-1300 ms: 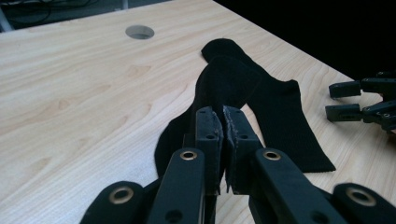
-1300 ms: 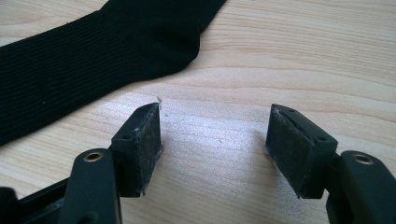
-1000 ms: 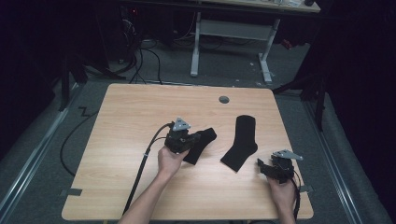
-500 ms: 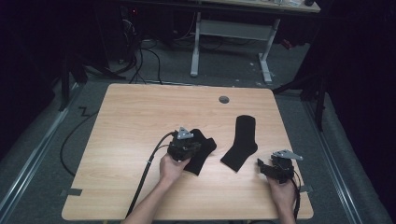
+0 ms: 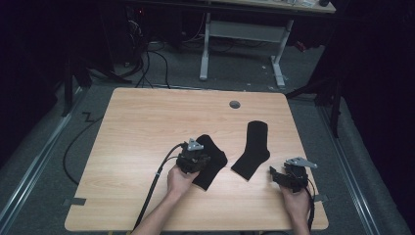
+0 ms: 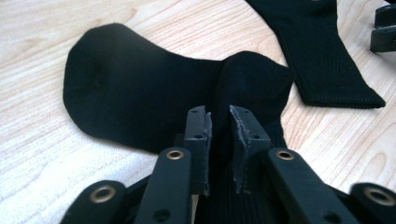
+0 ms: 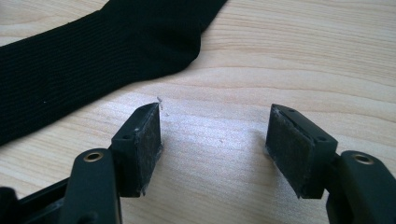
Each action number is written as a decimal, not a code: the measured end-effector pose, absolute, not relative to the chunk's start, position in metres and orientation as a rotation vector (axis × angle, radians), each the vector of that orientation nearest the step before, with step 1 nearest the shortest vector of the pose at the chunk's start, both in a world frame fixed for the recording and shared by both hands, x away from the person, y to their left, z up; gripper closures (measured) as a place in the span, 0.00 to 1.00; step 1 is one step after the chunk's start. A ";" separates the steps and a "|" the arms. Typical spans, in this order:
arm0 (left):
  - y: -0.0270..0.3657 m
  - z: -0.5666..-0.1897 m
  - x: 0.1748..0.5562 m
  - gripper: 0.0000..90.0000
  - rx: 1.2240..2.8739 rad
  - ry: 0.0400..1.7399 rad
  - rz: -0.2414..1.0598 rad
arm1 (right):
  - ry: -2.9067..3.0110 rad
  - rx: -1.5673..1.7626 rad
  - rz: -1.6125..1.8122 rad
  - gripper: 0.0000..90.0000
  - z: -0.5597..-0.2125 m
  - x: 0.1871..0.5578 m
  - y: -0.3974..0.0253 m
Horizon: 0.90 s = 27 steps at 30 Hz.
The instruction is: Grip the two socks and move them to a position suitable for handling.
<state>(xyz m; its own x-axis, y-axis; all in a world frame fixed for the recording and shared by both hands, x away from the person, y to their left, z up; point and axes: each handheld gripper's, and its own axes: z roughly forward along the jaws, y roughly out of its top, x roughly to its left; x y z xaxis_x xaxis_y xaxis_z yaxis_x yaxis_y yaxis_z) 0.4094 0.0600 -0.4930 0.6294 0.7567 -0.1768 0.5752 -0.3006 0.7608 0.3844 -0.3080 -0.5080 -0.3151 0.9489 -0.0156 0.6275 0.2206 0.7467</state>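
The left gripper sits low on the wooden tabletop, left of centre and toward the near edge, with the person's left hand wrapped around it from below and a black cable trailing back off the near edge. In the left gripper view its jaws stand nearly together, pinching a raised fold of the folded black sock, so this gripper is clamped on that cloth; the sock's rounded end spreads flat on the wood to the left of the jaws, and its bunched part rises just ahead of them. From the high view the same sock lies partly under the gripper and reaches toward the near edge. Just to its right, apart from it with bare wood between, the second black sock lies flat and stretched out, bent at the heel, its cuff end pointing away from the person. A small round grommet sits in the tabletop beyond it, near the far edge. Farther right, close to the near right corner, the right gripper rests in the person's right hand, with a grey plate on top. In the right gripper view its jaws are spread wide over bare wood, holding nothing, and the ribbed edge of the second sock lies just ahead and to the left, not touching either jaw.
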 end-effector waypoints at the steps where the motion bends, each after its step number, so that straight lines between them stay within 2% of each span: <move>1: 0.060 -0.494 0.409 0.83 2.004 1.046 0.269 | 2.024 1.451 0.895 0.40 -0.508 0.384 -0.308; 8: 0.063 -0.491 0.406 0.74 2.001 1.034 0.274 | 2.030 1.445 0.898 0.40 -0.508 0.385 -0.308; 9: 0.064 -0.490 0.406 0.72 1.997 1.033 0.278 | 2.030 1.444 0.899 0.42 -0.508 0.386 -0.308; 10: 0.065 -0.488 0.406 0.68 1.995 1.031 0.281 | 2.029 1.439 0.906 0.50 -0.508 0.385 -0.307; 17: 0.077 -0.479 0.405 0.61 1.955 1.041 0.326 | 2.070 1.406 0.935 0.64 -0.502 0.381 -0.301; 27: 0.087 -0.479 0.412 0.56 1.950 1.092 0.369 | 2.129 1.224 1.077 0.67 -0.479 0.369 -0.268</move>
